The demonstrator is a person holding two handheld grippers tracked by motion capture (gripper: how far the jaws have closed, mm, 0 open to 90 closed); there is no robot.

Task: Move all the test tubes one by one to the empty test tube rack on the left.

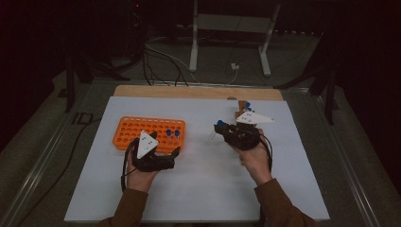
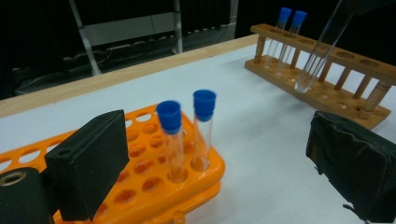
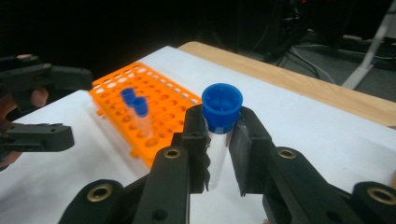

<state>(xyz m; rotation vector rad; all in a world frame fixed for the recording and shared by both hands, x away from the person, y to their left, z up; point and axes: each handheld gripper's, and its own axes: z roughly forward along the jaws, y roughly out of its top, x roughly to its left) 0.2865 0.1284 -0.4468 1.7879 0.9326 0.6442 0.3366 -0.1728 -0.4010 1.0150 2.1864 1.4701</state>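
Room: dark bkgd, cables and a metal stand on the floor past the table's 12 o'clock edge; details hard to make out.
Surface: white mat lying over a wood tabletop.
Wood rack: lying at 1 o'clock, cut off by the frame edge; two capped tubes standing in it.
Orange rack: sitting at 10 o'clock, two blue-capped tubes standing upright.
Right gripper: jaws clamping a clear tube just under its blue cap; long axis tilting, its bottom hanging over the wood rack.
Left gripper: jaws gaping wide, holding nothing, beside the orange rack.

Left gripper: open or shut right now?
Open. The left gripper has its black pads wide apart with nothing between them, beside the orange rack.
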